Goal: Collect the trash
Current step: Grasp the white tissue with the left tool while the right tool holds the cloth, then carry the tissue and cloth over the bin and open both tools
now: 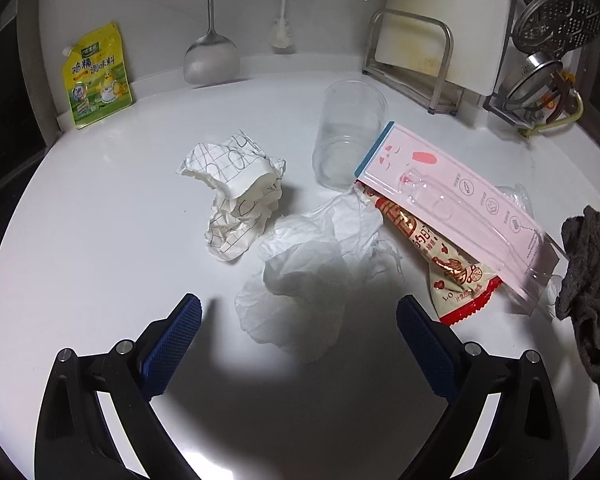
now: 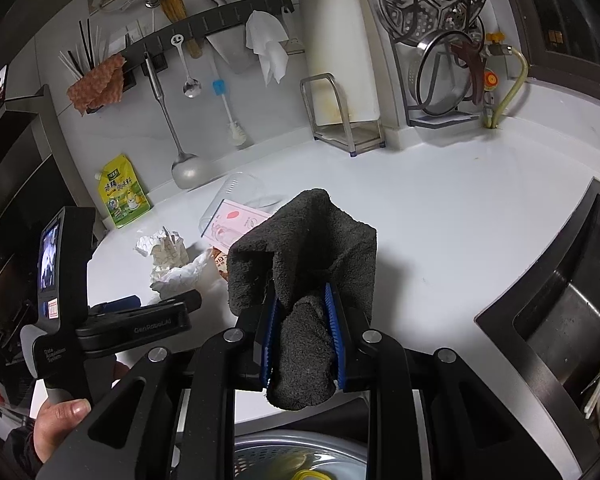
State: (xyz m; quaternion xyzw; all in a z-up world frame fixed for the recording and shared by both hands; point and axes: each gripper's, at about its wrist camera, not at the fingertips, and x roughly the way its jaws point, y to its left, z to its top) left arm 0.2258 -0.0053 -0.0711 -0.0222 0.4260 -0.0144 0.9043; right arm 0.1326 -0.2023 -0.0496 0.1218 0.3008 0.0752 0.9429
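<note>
On the white counter [image 1: 100, 220] lies a pile of trash: a crumpled white tissue [image 1: 300, 276], a crumpled sheet of gridded paper [image 1: 236, 192], a clear plastic cup [image 1: 350, 132] on its side, a pink blister package [image 1: 460, 200] and a red snack wrapper [image 1: 456, 276] under it. My left gripper [image 1: 299, 312] is open, low over the counter, its blue pads either side of the tissue's near edge. My right gripper [image 2: 302, 308] is shut on a dark grey cloth [image 2: 304, 240], held above the counter to the right of the pile. The cloth hides part of the pile in the right wrist view.
A yellow seasoning pouch [image 1: 96, 76] leans on the back wall at left. A ladle [image 1: 211, 56], a brush and a cutting board rack [image 1: 412, 64] stand at the back. A sink [image 2: 572, 312] lies to the right. A metal bin [image 2: 300, 456] sits below the counter's front edge.
</note>
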